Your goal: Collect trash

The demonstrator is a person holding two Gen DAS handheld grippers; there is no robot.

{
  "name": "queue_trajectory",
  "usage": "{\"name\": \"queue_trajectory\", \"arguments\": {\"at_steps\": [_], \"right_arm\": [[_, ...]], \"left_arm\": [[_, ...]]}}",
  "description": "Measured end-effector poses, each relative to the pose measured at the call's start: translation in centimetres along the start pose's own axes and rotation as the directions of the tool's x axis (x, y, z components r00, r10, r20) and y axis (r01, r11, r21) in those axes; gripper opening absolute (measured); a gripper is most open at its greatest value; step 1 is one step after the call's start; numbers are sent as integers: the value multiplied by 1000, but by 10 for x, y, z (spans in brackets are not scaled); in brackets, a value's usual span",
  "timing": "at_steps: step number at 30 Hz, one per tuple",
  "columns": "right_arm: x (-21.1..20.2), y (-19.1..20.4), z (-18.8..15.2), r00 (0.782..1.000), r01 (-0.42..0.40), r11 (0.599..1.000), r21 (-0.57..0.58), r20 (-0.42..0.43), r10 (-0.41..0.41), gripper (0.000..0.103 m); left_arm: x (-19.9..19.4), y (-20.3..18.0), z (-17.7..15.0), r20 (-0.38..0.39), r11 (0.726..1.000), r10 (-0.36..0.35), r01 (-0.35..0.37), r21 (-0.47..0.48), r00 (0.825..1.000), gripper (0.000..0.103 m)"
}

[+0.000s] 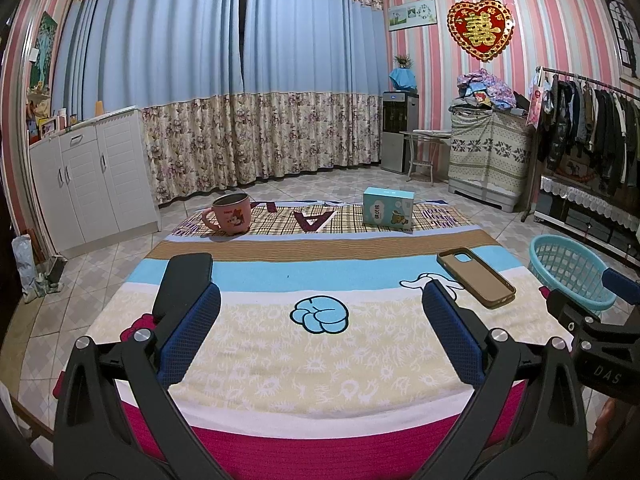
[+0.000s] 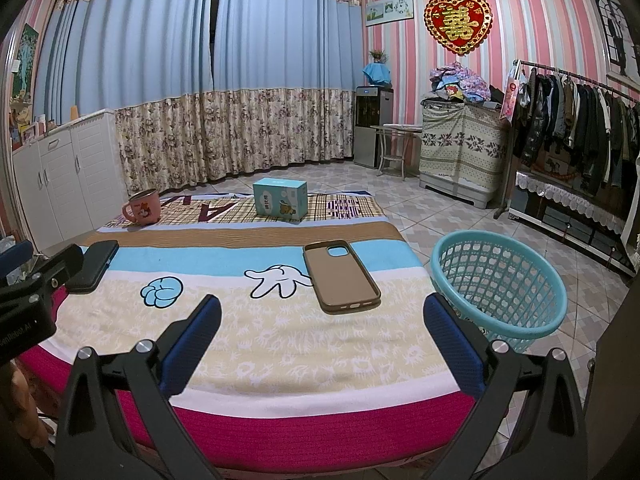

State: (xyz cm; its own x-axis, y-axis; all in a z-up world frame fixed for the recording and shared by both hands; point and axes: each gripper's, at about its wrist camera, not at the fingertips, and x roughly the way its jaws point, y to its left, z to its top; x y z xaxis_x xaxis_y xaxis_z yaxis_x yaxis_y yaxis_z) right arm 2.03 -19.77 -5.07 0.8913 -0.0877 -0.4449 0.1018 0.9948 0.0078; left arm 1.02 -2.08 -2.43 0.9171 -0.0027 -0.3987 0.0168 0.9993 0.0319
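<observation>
Left tool (image 1: 320, 308): held low over the near edge of the surface (image 1: 360, 360), fingers wide apart, nothing between them. Right tool (image 2: 322, 314): likewise low at the near edge, fingers spread, holding nothing

Surface: draped in a patterned cloth with cartoon gloves, blue and brown bands, and a magenta near border

Black case (image 1: 184, 280): flat, oblong, possibly a glasses case though the view did not settle it; lay on the near left of the surface, just behind the left tool's left finger (image 1: 192, 336). In the right wrist view the same case (image 2: 94, 266) sat at the far left, beside the body of the other tool

Brown phone case (image 2: 340, 276): lay open side up on the right of the surface, camera cut-out at its far end, just right of the white glove print; seen in the left wrist view too (image 1: 476, 278)

Pink mug (image 1: 230, 214): upright on the far left of the surface, handle to the left

Teal box (image 1: 388, 212): stood at the far end, right of centre, well apart from the mug

Teal basket (image 2: 500, 280): mesh-sided, on the tiled floor (image 2: 480, 208) just beside the right edge of the surface, tilted, appeared empty
</observation>
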Motion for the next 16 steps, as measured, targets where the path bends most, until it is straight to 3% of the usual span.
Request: {"name": "queue_trajectory", "arguments": {"at_steps": [16], "right_arm": [[1, 2, 0, 1000, 0, 1000, 1, 1, 0, 99]], "left_arm": [[0, 0, 0, -1, 1000, -1, 1, 1, 1000, 98]]}}
